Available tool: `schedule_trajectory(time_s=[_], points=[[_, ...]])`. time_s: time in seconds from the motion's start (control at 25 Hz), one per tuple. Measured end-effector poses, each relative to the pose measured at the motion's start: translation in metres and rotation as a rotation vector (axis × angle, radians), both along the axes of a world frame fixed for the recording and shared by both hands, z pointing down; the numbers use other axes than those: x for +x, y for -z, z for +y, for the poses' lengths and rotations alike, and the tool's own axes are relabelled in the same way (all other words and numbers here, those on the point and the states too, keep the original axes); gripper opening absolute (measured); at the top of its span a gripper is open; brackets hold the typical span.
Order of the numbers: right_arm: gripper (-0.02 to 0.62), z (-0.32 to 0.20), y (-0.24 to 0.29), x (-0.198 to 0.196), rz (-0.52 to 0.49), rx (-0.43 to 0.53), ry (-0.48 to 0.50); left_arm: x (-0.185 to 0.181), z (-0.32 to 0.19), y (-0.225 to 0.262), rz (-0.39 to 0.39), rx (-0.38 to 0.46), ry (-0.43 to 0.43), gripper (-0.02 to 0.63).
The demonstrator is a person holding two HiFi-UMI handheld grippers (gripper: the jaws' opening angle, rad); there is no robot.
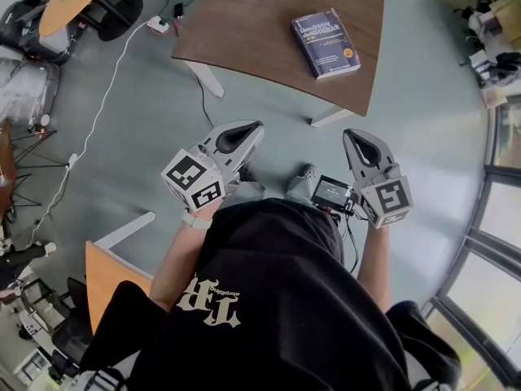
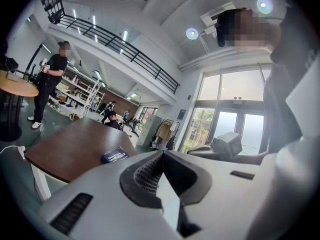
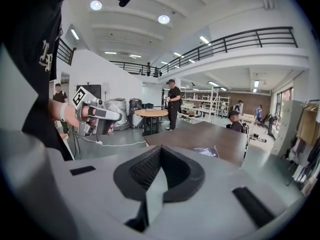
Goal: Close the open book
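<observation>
One wide grey floor [image 1: 122,120] lies under everything we see from the head view, and a brown table [image 1: 260,31] stands on it at the top of the picture. Below the table comes a black shirt [image 1: 277,300], with both arms reaching out from it. The left gripper [image 1: 257,125] and the right gripper [image 1: 348,133] hang over the floor, short of the table's near edge and not touching it. In each gripper view we see the jaws pressed together at the tip with nothing between them, so both are clenched and empty. The book [image 1: 326,43] lies flat on the table toward its right side, closed, with its dark blue cover up. It sits well ahead of both grippers and neither touches it. In the left gripper view we find it left of the jaw tips; in the right gripper view, right of them.
</observation>
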State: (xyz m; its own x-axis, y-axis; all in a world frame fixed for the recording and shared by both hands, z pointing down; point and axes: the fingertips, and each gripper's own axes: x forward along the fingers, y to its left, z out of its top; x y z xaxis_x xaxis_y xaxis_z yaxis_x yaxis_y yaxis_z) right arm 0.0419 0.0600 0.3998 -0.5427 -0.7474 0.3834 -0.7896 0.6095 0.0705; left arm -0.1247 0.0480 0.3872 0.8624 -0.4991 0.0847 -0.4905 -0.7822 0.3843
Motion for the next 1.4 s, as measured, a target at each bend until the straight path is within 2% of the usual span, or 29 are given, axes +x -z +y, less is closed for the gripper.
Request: schedule_trajectory(time_s=[0.32,0.72,1.4], points=[[-0.012,-0.005,-0.005,-0.001,0.005,-0.023,0.012,-0.003,-0.003,0.001,0.026,-0.008,0.025,0.006],[-0.012,-0.01,-0.01,0.027,-0.004,-0.038,-0.012,0.026,-0.01,-0.003,0.036,-0.028,0.019,0.006],[-0.012,-0.017,-0.014,0.048,-0.006,-0.042,-0.028,0.054,-0.022,-0.006,0.036,-0.037,-0.009,0.006]])
